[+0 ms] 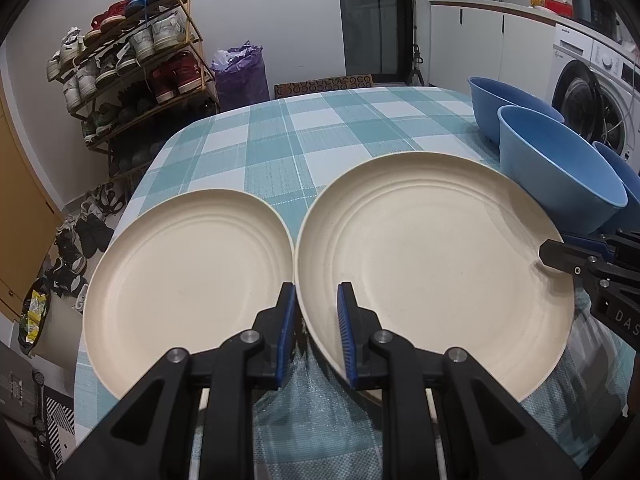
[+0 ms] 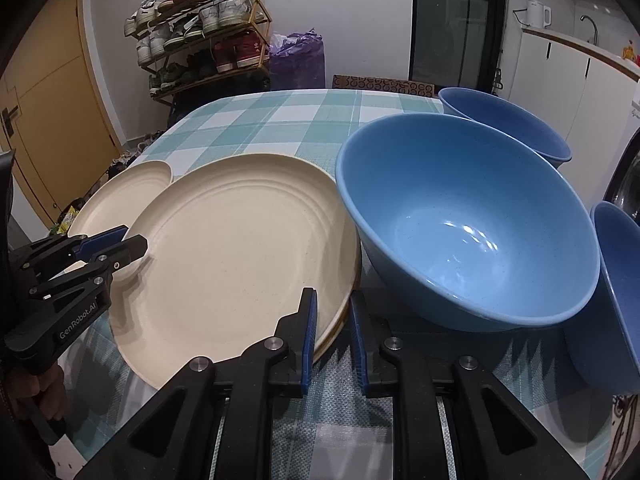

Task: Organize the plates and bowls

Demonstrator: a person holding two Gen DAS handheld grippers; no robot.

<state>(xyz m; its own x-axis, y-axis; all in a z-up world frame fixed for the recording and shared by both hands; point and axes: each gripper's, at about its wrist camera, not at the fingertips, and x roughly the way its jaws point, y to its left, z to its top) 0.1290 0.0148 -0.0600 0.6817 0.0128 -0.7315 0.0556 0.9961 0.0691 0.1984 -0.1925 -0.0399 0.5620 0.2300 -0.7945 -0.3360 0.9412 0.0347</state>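
Altogether two cream plates (image 1: 432, 264), three blue bowls (image 2: 468, 220), checked table (image 1: 320, 128)

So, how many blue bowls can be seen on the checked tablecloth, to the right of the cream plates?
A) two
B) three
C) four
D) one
B: the right wrist view shows a near bowl beside the plates, a far bowl behind it and an edge bowl cut by the right border, all on the tablecloth.
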